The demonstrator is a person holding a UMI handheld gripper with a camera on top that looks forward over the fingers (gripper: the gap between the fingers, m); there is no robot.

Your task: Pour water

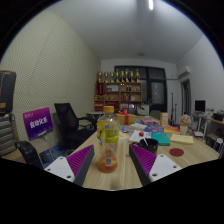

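Clear plastic bottle (107,140) of orange liquid, yellow-capped, cylindrical, upright on the wooden surface (120,170), standing between the spread fingers of the tool (111,165), gaps either side. Best closed squarely on the smooth mid-body, kept vertical. Beyond: books, boxes, office chairs (70,122).

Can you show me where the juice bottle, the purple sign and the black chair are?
bottle (107,140), gripper view, on its orange lower body.
purple sign (38,122), gripper view, on its face.
black chair (70,122), gripper view, on its backrest.
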